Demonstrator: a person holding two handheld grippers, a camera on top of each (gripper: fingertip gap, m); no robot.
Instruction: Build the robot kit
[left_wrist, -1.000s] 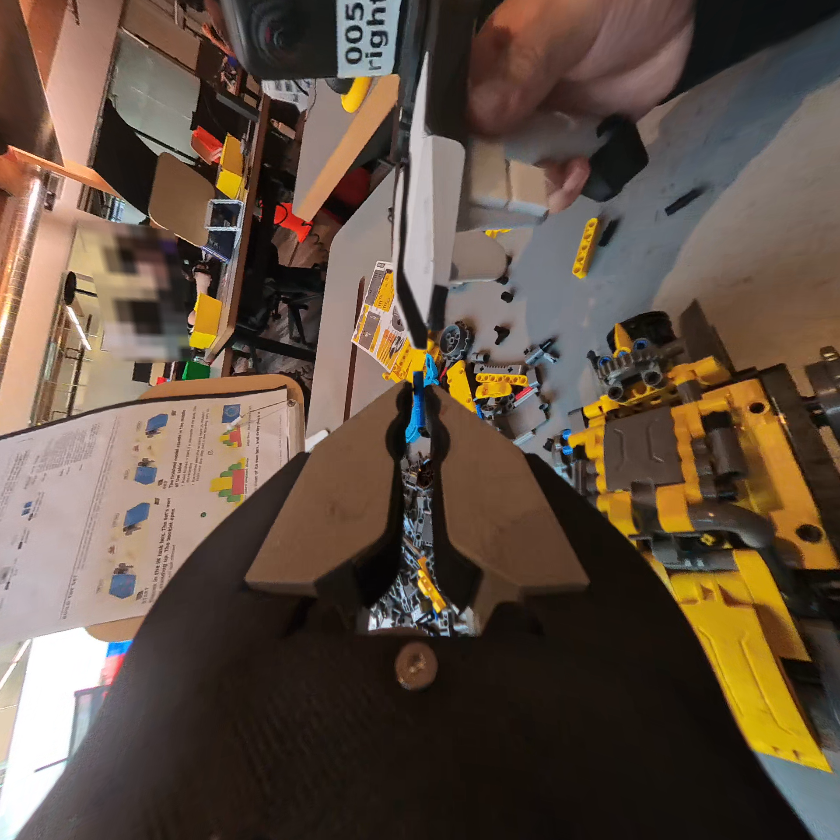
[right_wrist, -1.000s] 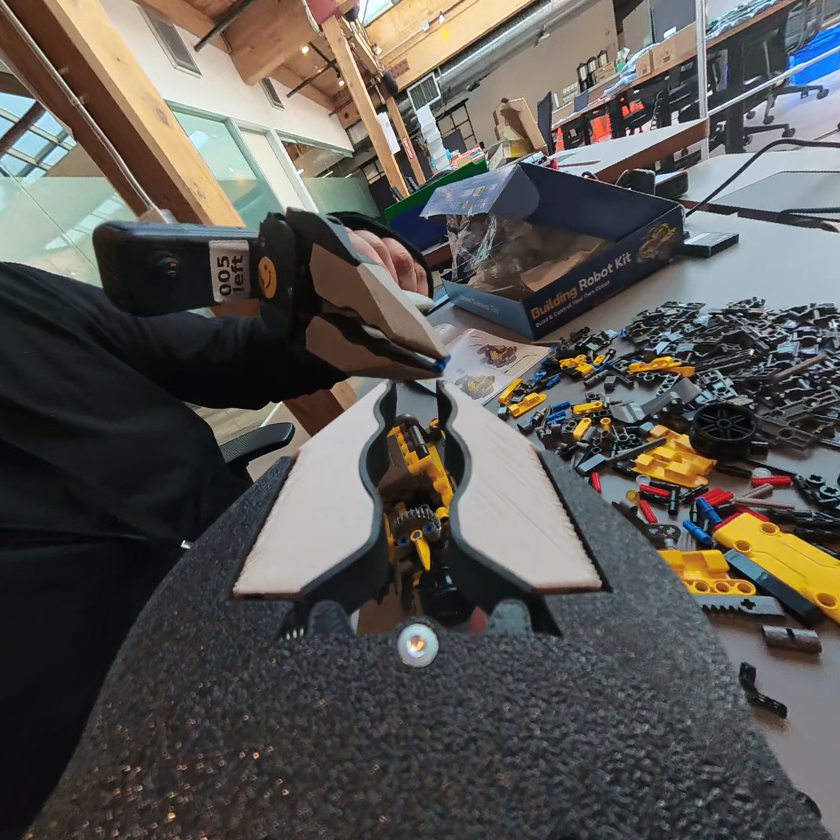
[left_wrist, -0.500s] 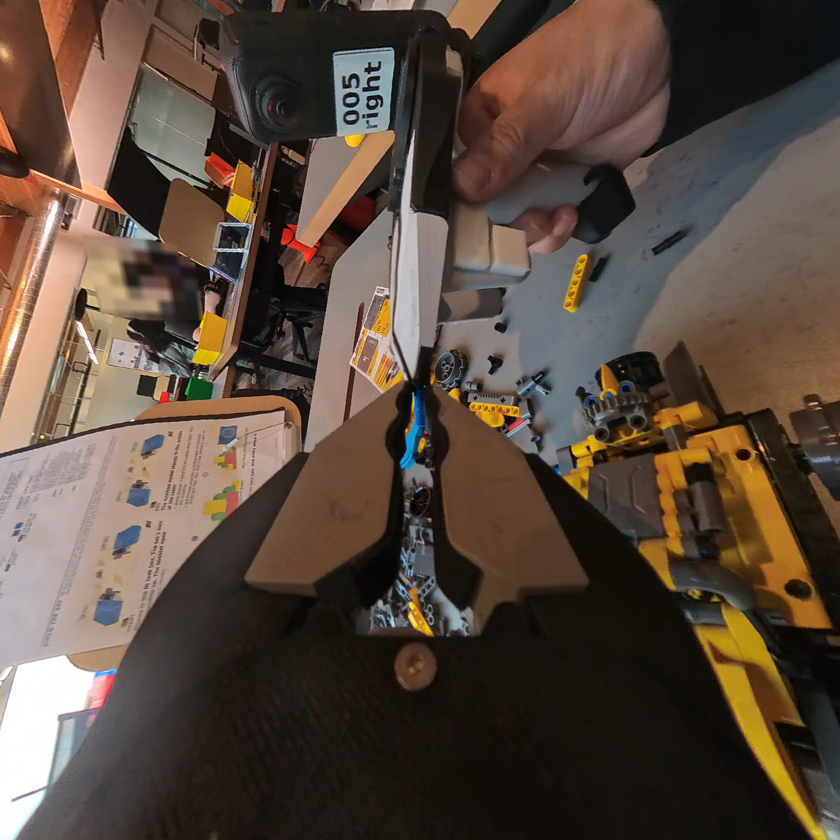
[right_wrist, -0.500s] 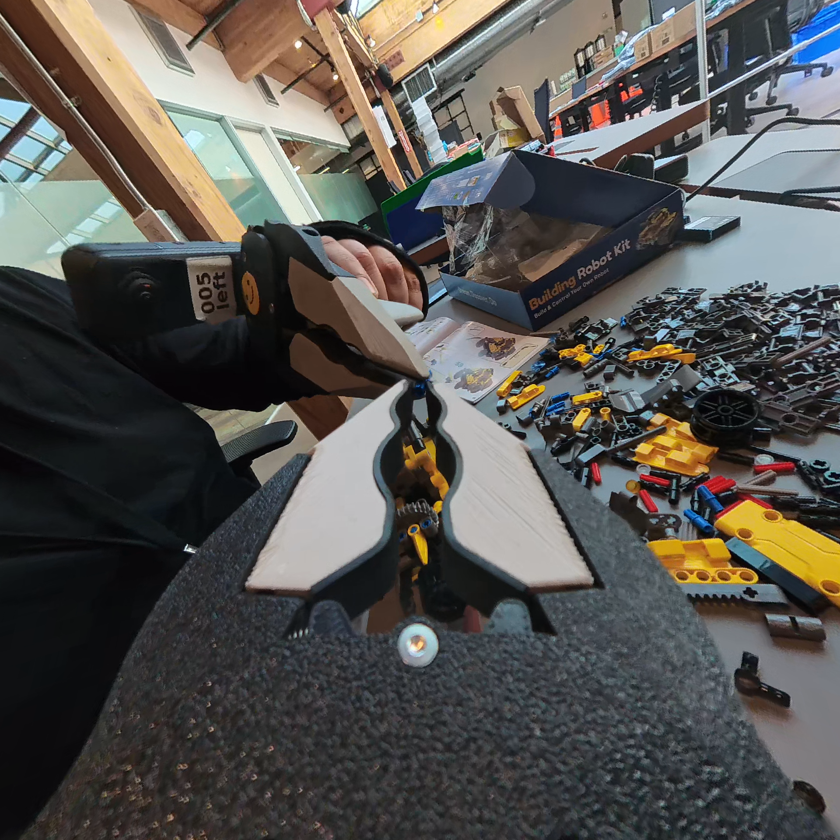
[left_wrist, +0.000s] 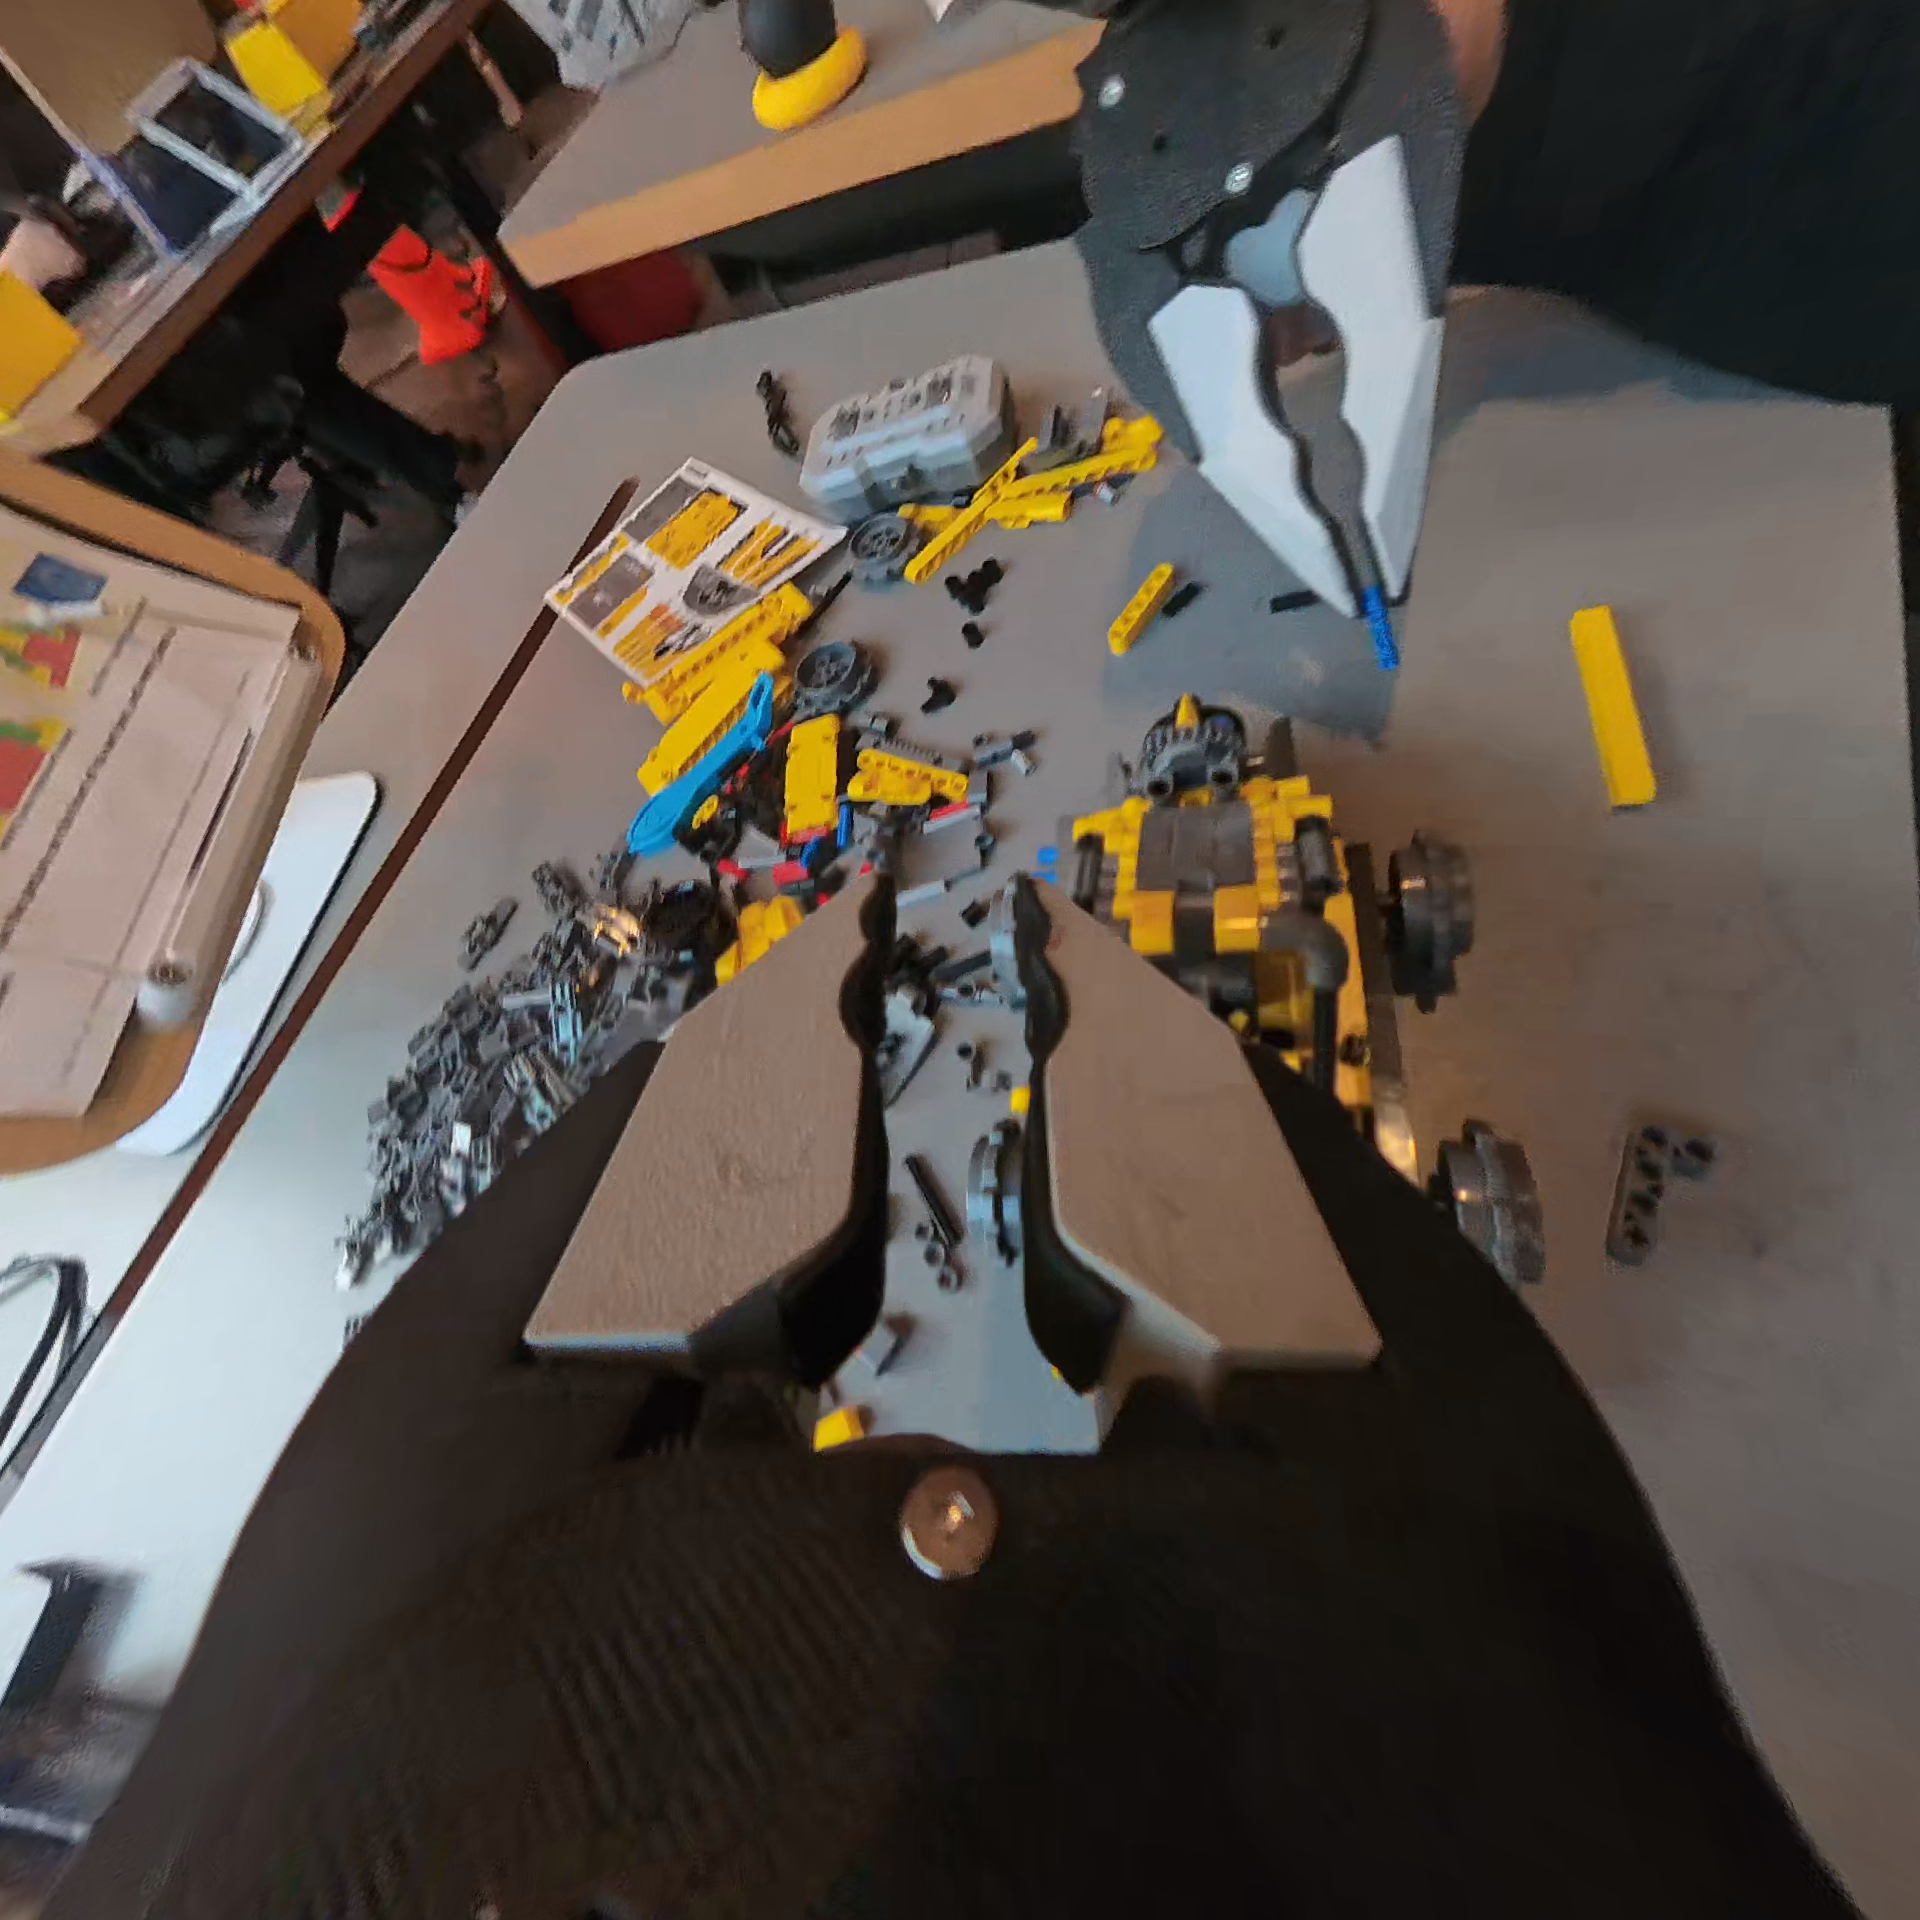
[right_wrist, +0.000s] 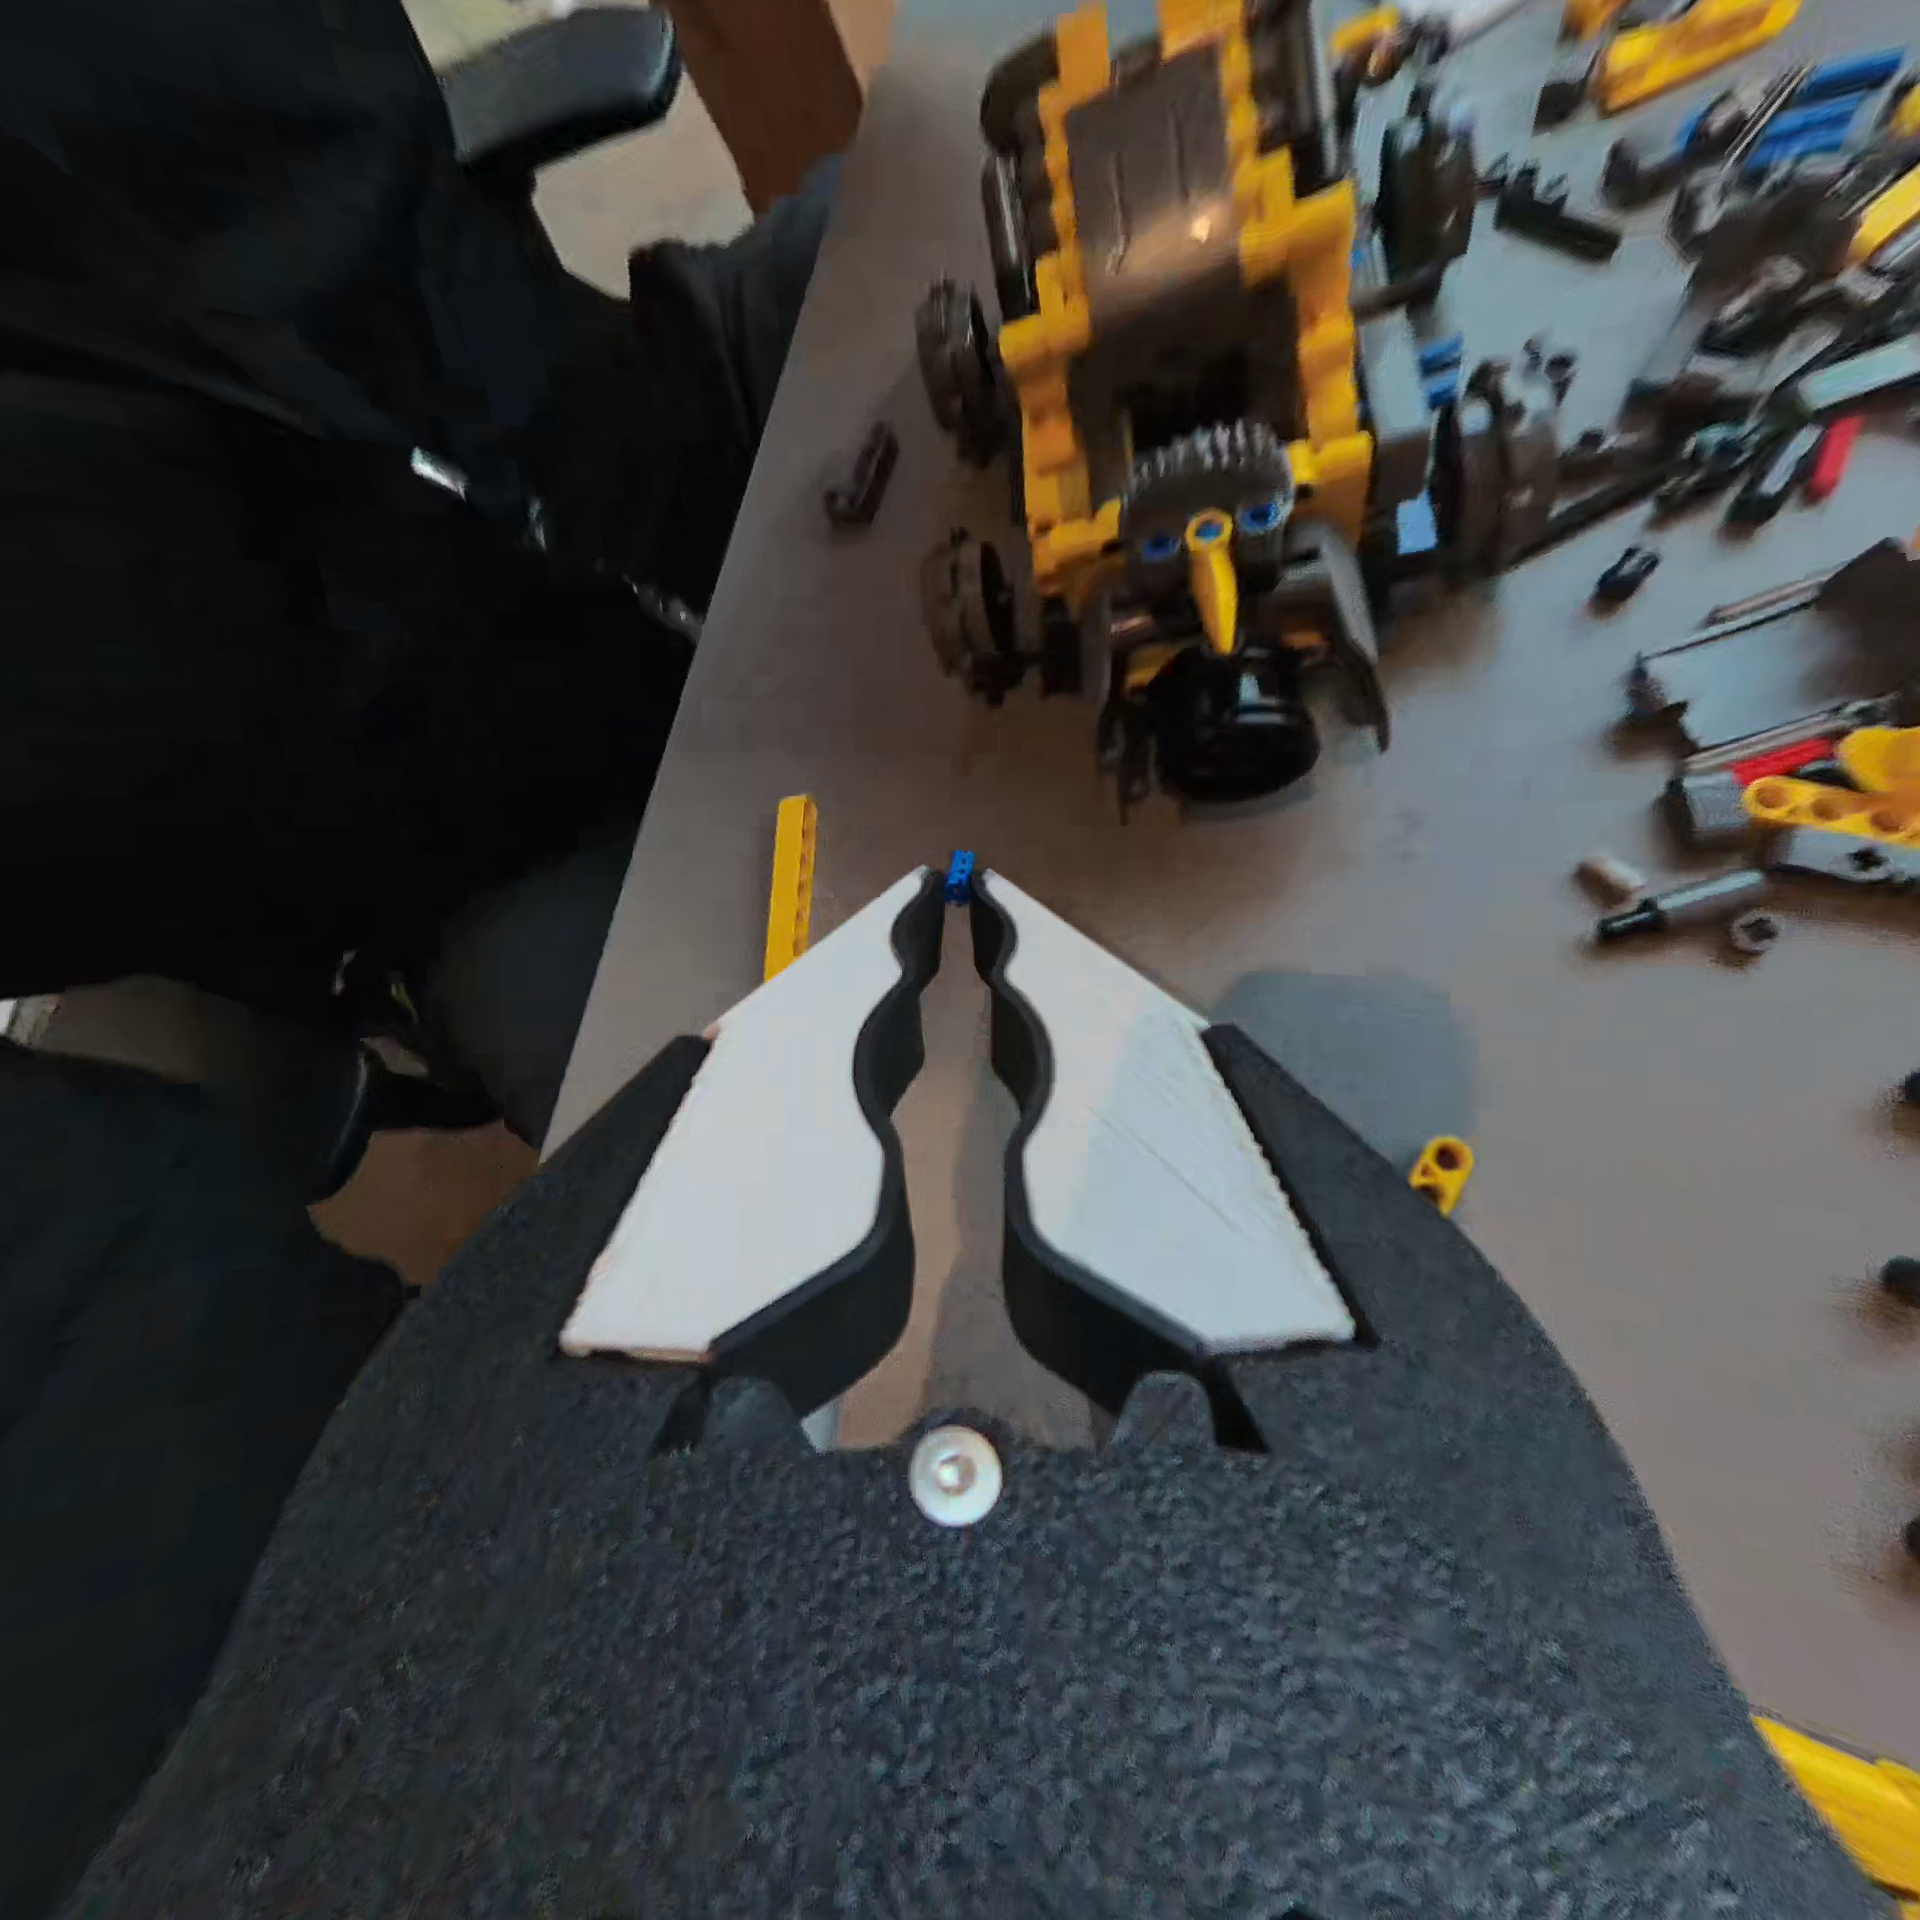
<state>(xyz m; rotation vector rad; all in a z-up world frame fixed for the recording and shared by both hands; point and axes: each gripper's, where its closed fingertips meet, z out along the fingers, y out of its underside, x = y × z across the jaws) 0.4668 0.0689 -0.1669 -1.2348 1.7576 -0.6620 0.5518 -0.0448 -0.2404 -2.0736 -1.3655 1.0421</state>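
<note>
Small blue pin (right_wrist: 959, 876) pinched at right gripper (right_wrist: 957, 891) tips, above table

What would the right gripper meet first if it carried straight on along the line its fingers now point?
Probably the grey table just beyond the blue pin that the right gripper pinches, since it tilts downward. If it cleared the surface, the black wheel fronting the yellow vehicle comes next; depth is unclear.
</note>
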